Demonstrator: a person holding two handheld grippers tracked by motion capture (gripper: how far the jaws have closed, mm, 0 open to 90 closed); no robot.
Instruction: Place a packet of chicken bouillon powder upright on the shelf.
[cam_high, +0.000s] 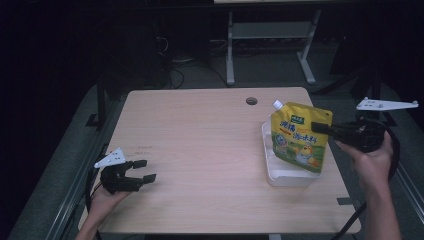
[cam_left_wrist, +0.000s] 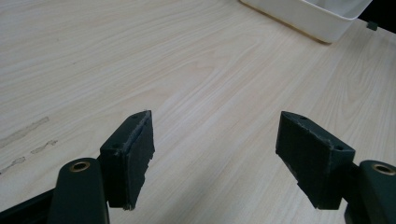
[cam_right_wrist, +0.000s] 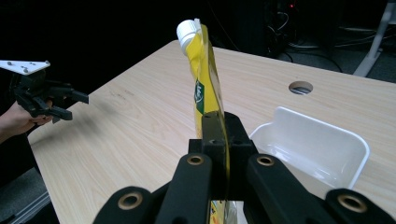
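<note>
Risk: the pouch (cam_high: 298, 137) is pinched by one thin edge only and may swing or slip on lowering, missing the white tray (cam_high: 285, 176) beneath; right claw (cam_high: 320, 127) clamped tight on it, holding it upright above the tray; left claw (cam_high: 142, 170) wide open, empty, resting near the tabletop (cam_high: 200, 150) edge.

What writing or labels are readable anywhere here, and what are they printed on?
Yellow pouch, front: large Chinese characters and a green logo patch, too blurred to read.
Pouch edge in the right gripper view: green logo, unreadable.
White tray, table, both grippers: no writing visible.
</note>
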